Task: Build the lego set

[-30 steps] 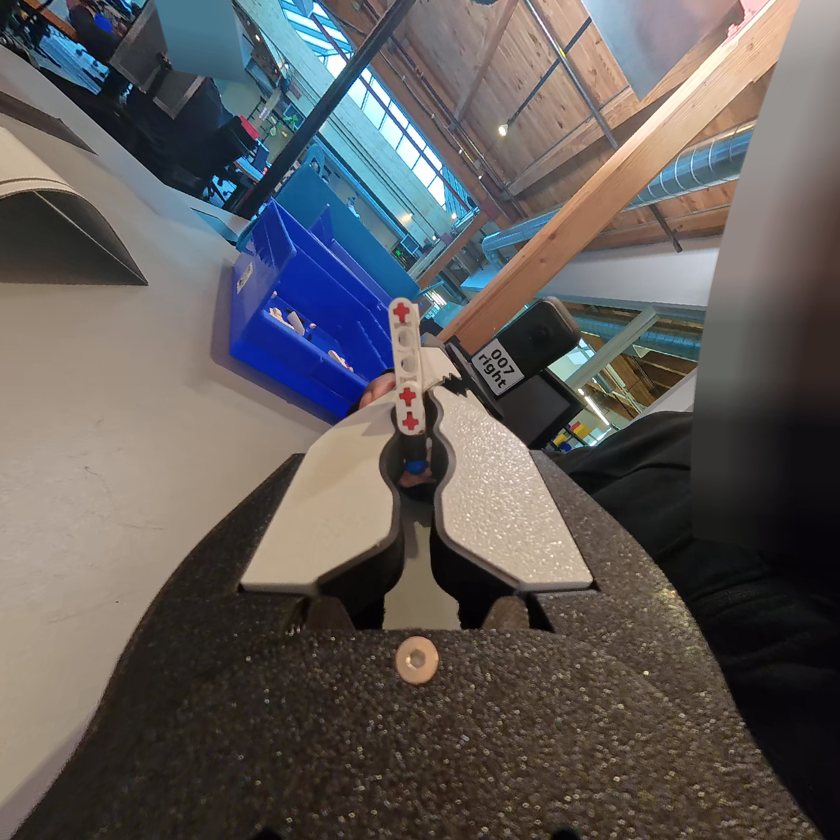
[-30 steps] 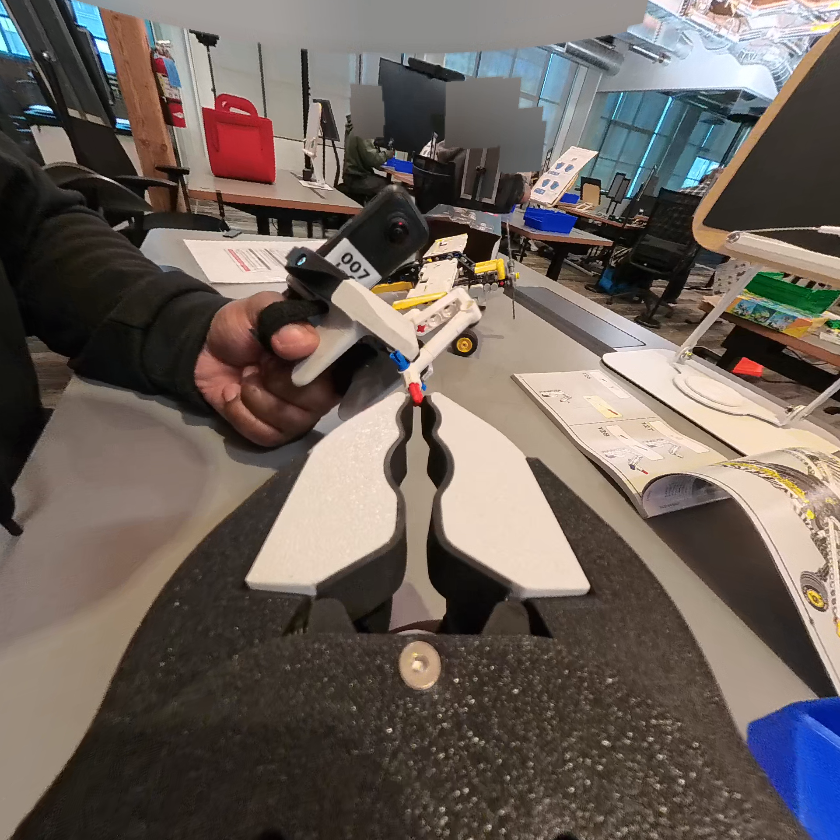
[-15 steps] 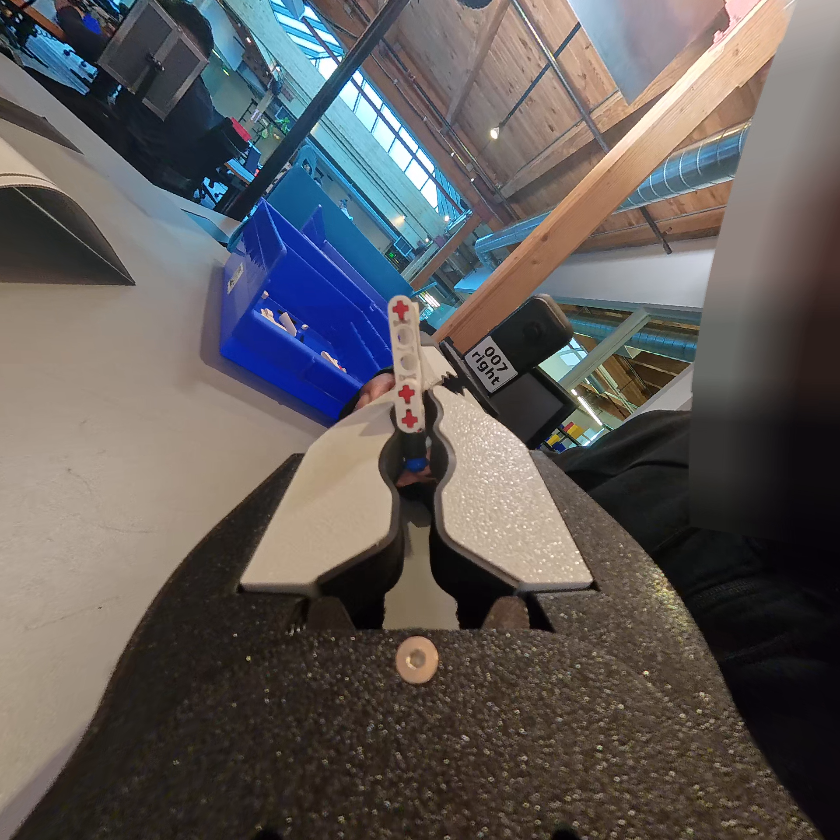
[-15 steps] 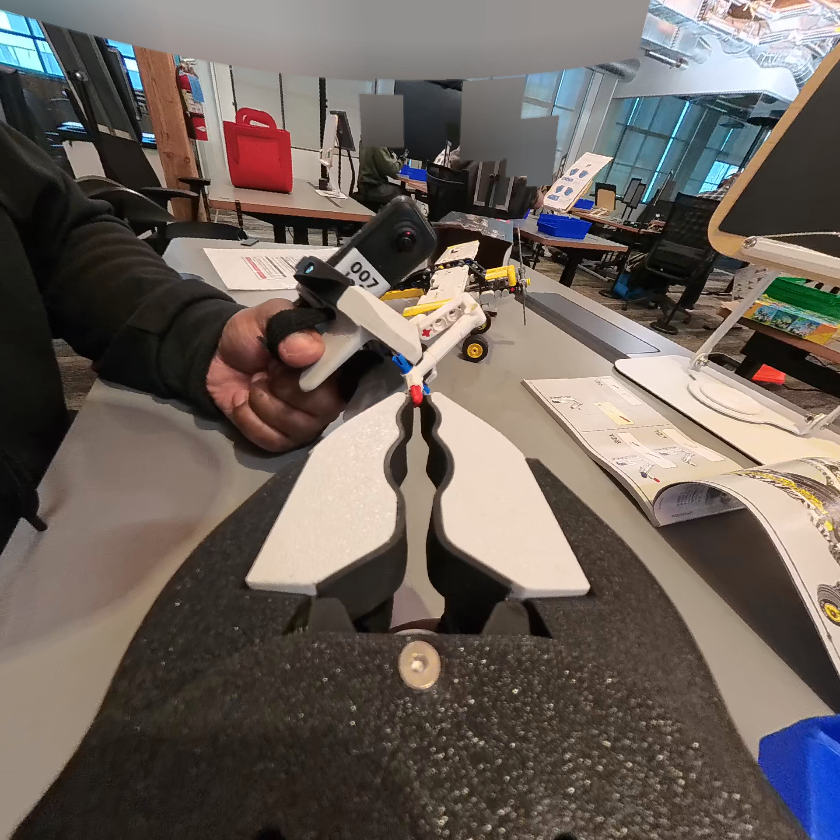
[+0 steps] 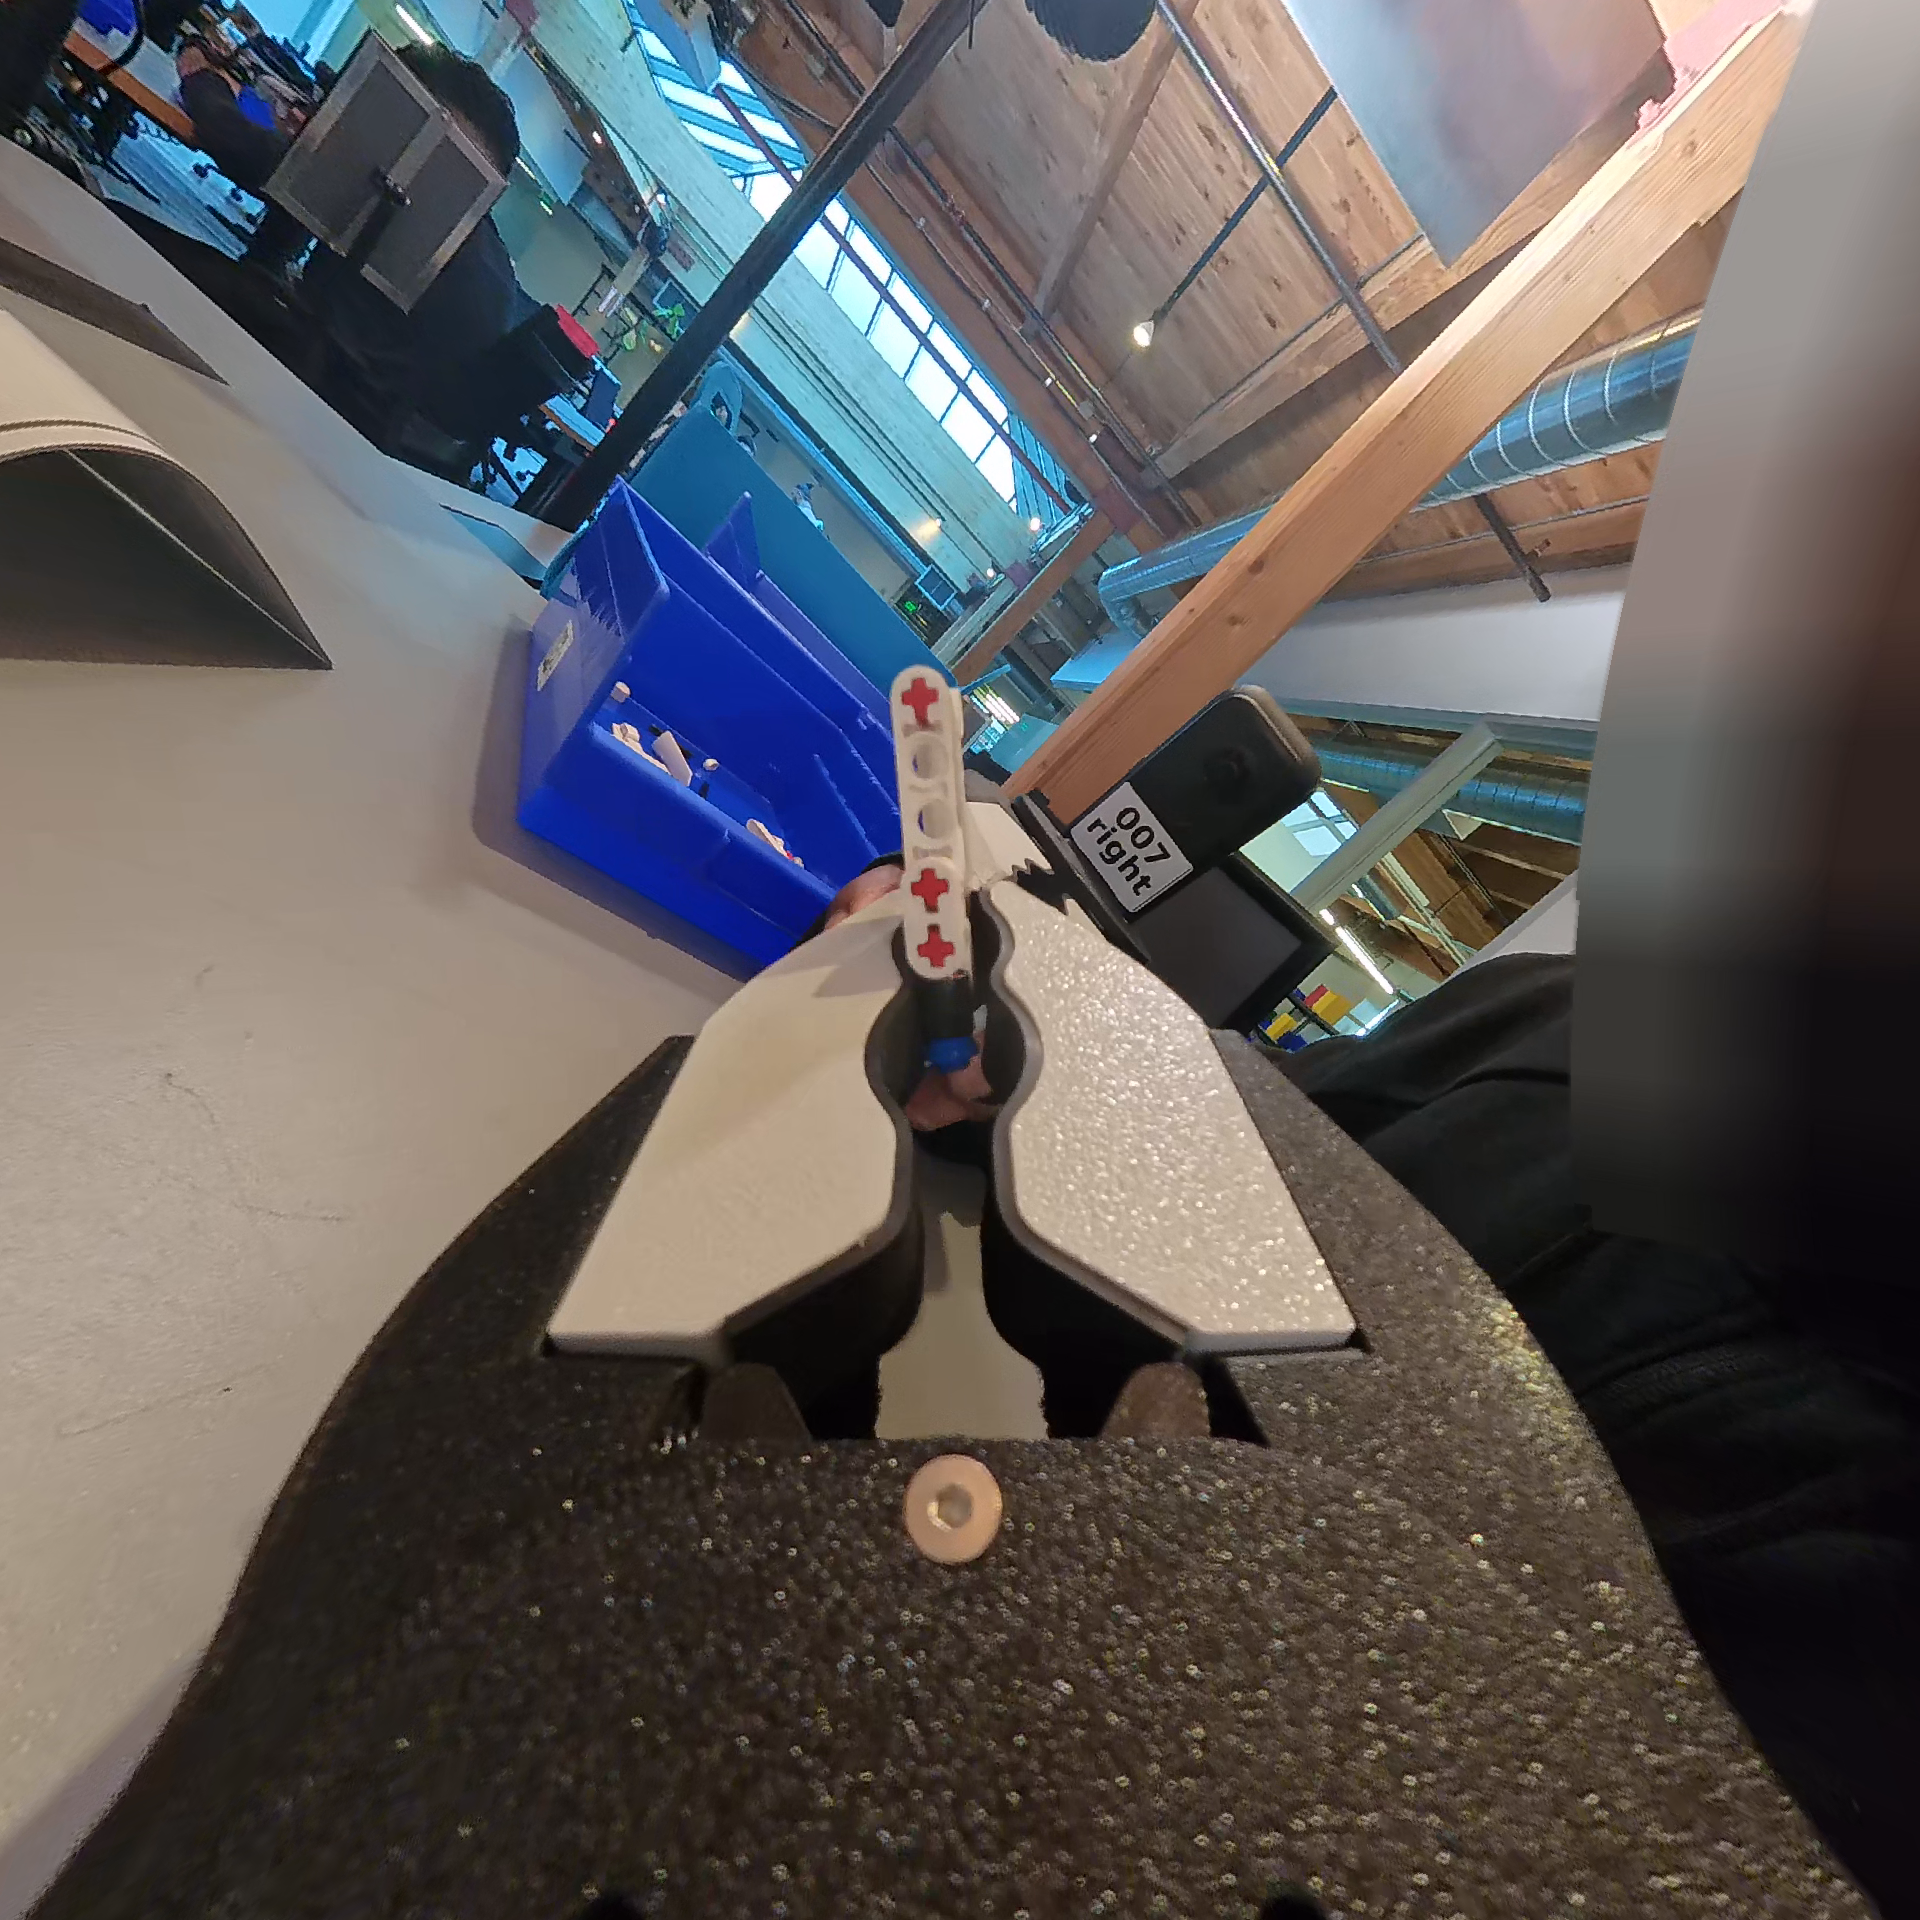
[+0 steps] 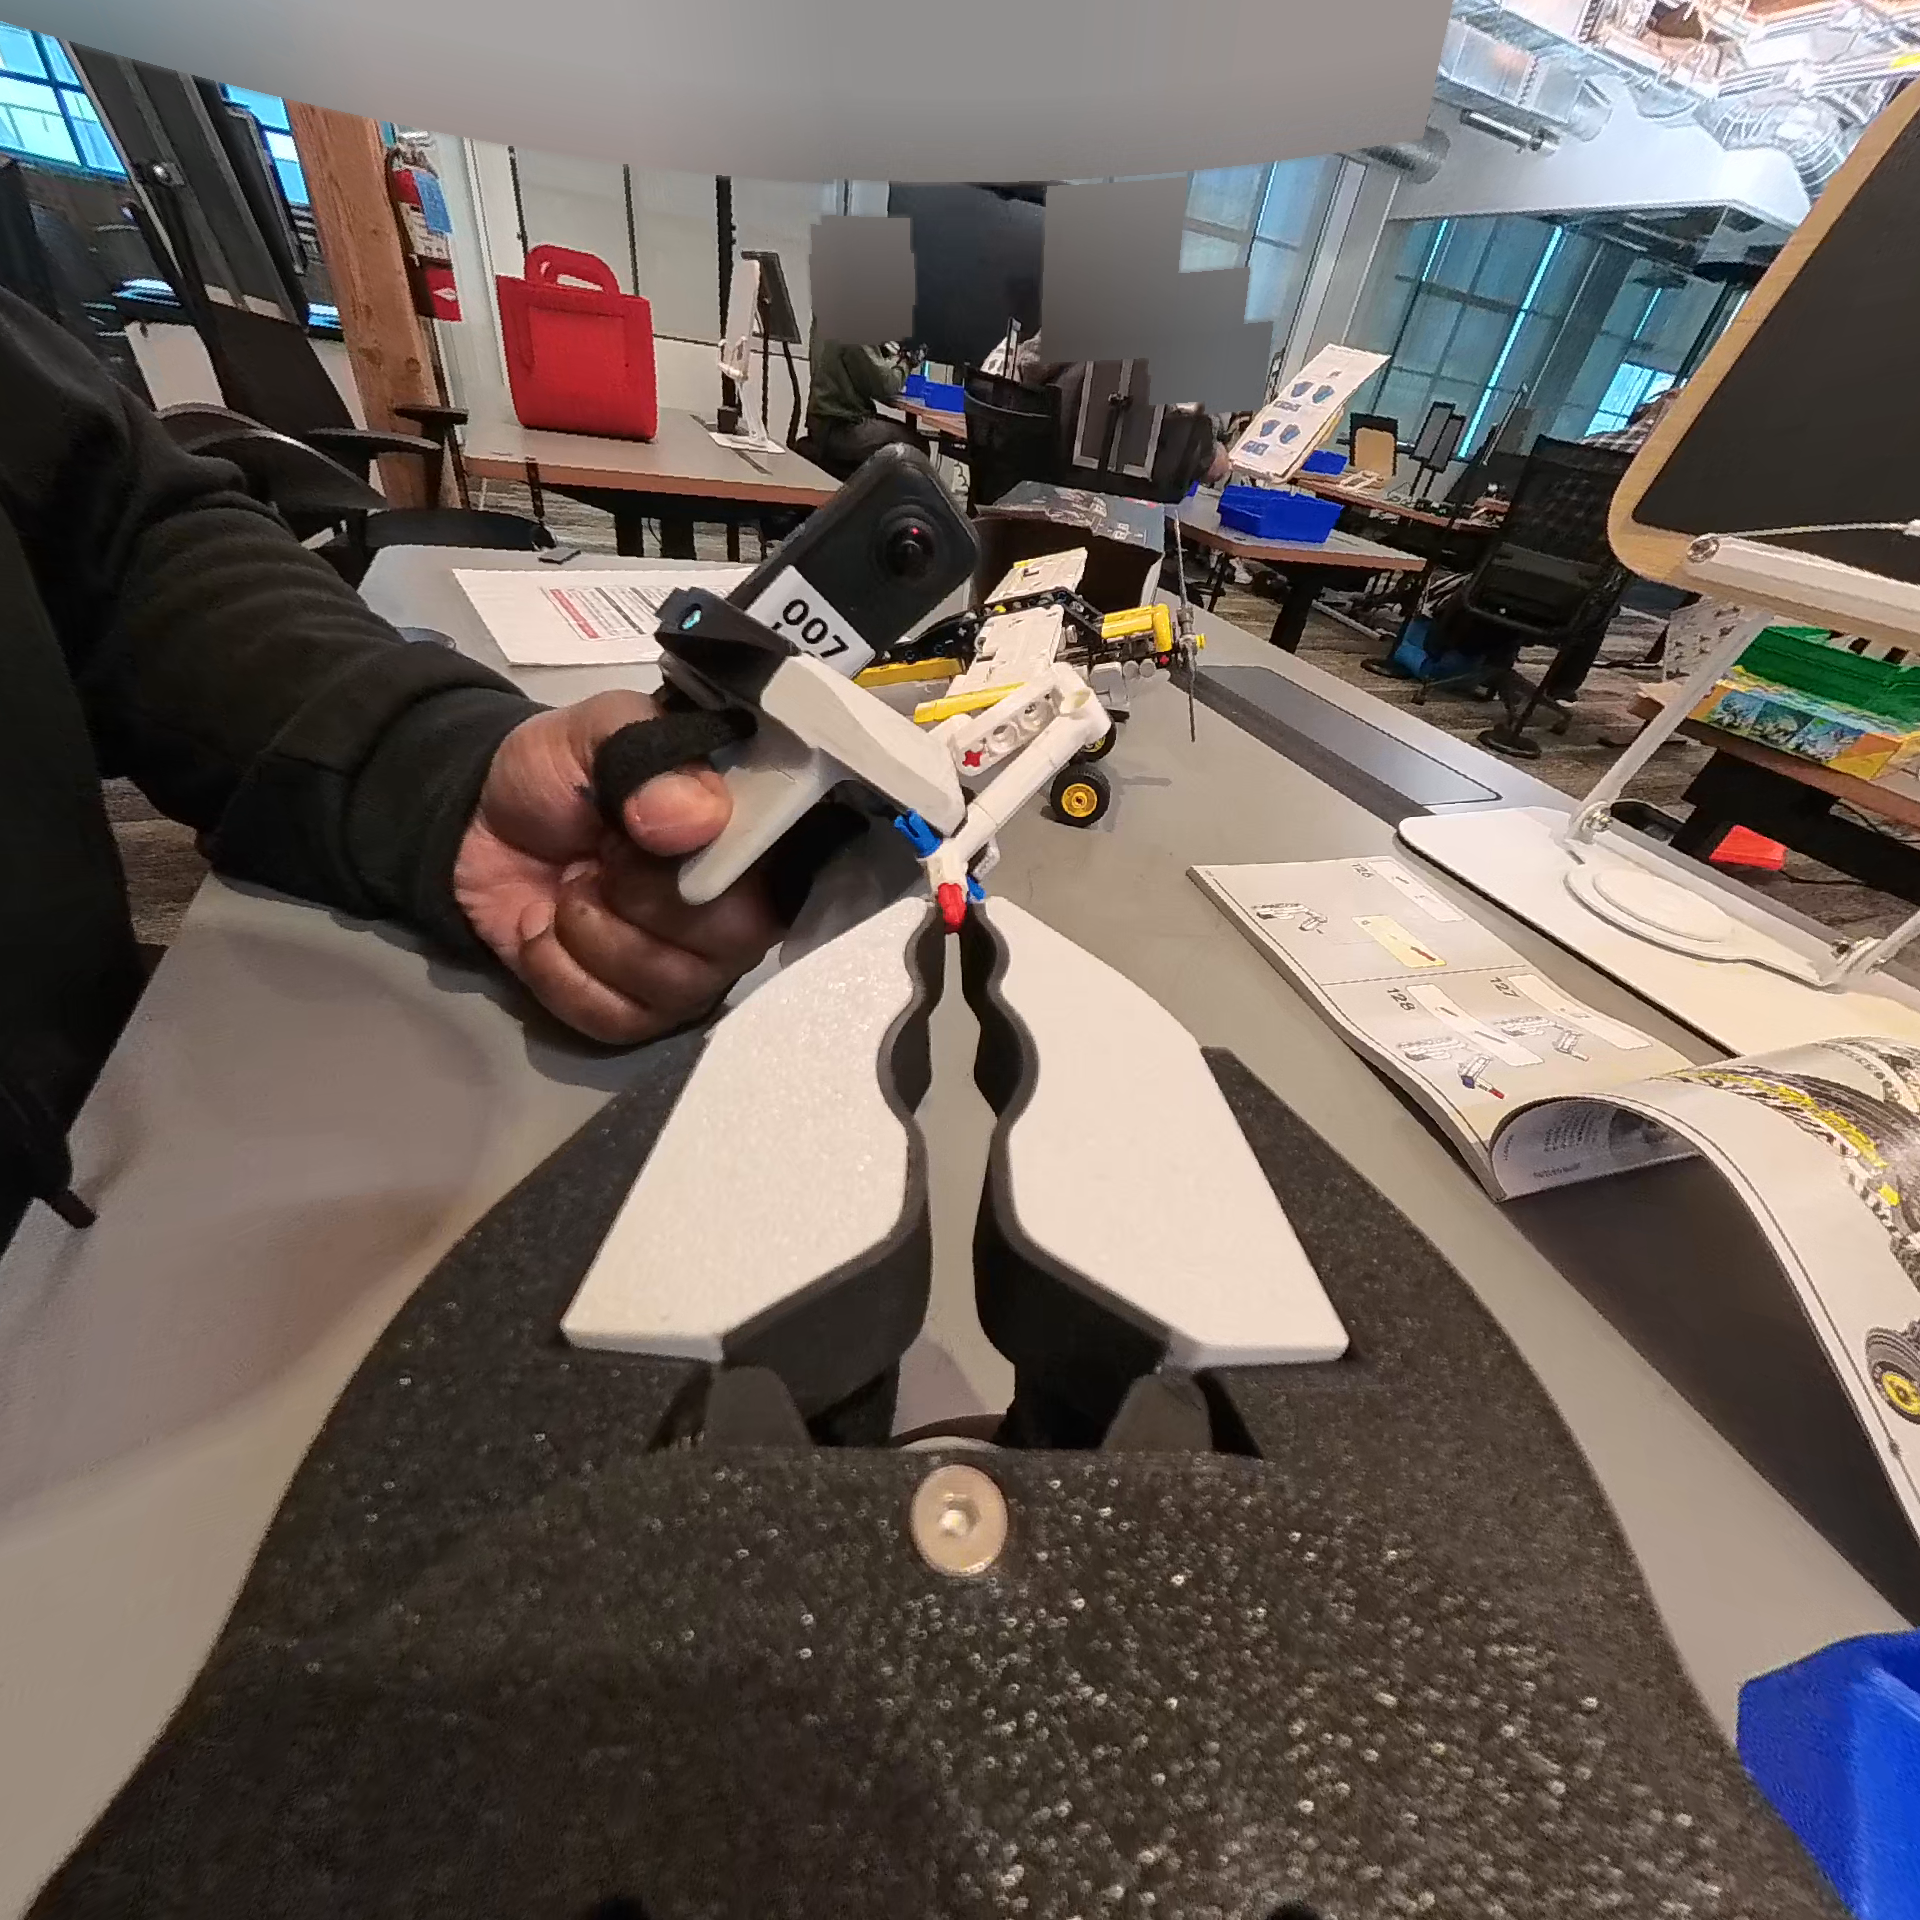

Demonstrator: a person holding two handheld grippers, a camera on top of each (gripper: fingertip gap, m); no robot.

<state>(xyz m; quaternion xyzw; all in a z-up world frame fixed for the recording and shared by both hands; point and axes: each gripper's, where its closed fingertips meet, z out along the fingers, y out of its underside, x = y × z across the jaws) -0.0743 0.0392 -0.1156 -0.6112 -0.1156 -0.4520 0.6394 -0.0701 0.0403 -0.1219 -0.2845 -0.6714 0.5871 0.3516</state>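
Observation:
My left gripper [image 5: 940,935] is shut on a small white beam assembly [image 5: 928,821] with red cross axles, which sticks up past its fingertips. A blue pin [image 5: 948,1055] shows in the hollow between the fingers. In the right wrist view a hand holds the left gripper [image 6: 951,816], with the white assembly [image 6: 1023,753] reaching out of it. My right gripper [image 6: 951,920] is shut on a red pin [image 6: 949,902] at the assembly's lower end. The right gripper [image 5: 1013,868] also shows just behind the beam in the left wrist view.
A blue parts bin [image 5: 707,769] with small pieces stands on the grey table [image 5: 208,935]. A yellow and white model vehicle [image 6: 1049,665], an open instruction booklet [image 6: 1403,987], a white stand base [image 6: 1621,894] and a printed sheet [image 6: 582,613] lie beyond. A blue bin corner [image 6: 1839,1787] is at the bottom right. The tips of both grippers are at nearly the same place.
Both grippers keep their hold on the assembly and stay pressed together. The views have drifted only slightly.

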